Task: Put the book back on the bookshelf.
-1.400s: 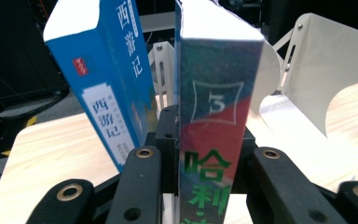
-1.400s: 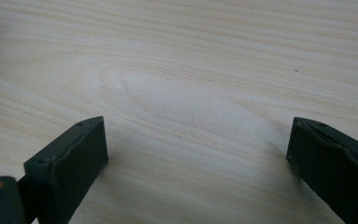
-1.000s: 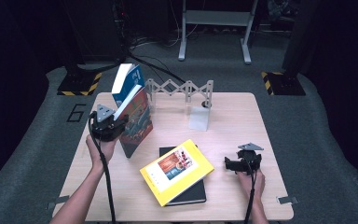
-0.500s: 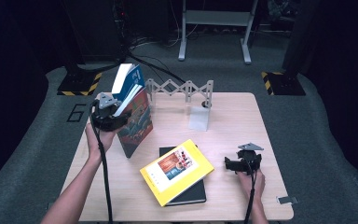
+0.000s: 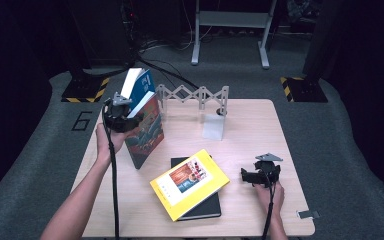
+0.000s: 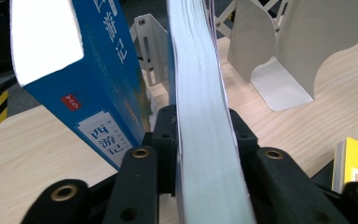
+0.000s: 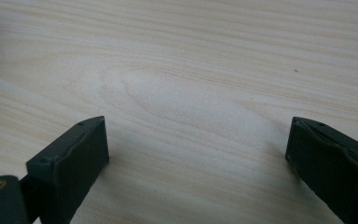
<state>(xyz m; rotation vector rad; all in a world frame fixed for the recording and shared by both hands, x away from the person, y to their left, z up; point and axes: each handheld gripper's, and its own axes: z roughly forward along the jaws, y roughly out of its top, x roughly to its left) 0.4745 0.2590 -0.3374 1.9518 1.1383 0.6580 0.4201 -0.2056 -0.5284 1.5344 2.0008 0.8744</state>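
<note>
In the high view my left gripper point(image 5: 121, 118) holds a book with an illustrated cover point(image 5: 146, 136) upright at the table's far left. In the left gripper view its jaws point(image 6: 200, 122) have just been closing and clamp the book's grey page block point(image 6: 196, 70). A blue book point(image 5: 142, 84) leans right beside it point(image 6: 106, 79). My right gripper point(image 5: 246, 175) rests at the table's front right, open over bare wood point(image 7: 196, 140) with nothing between its jaws.
A yellow book point(image 5: 190, 183) lies on a black book point(image 5: 202, 209) at the front middle. A grey folding book rack point(image 5: 192, 94) with a white bookend point(image 5: 214, 128) stands at the back; the bookend point(image 6: 289, 46) is just beyond the held book.
My left hand has lifted the illustrated book a little and carried it away from the person, toward the rack. The right gripper has stayed put.
</note>
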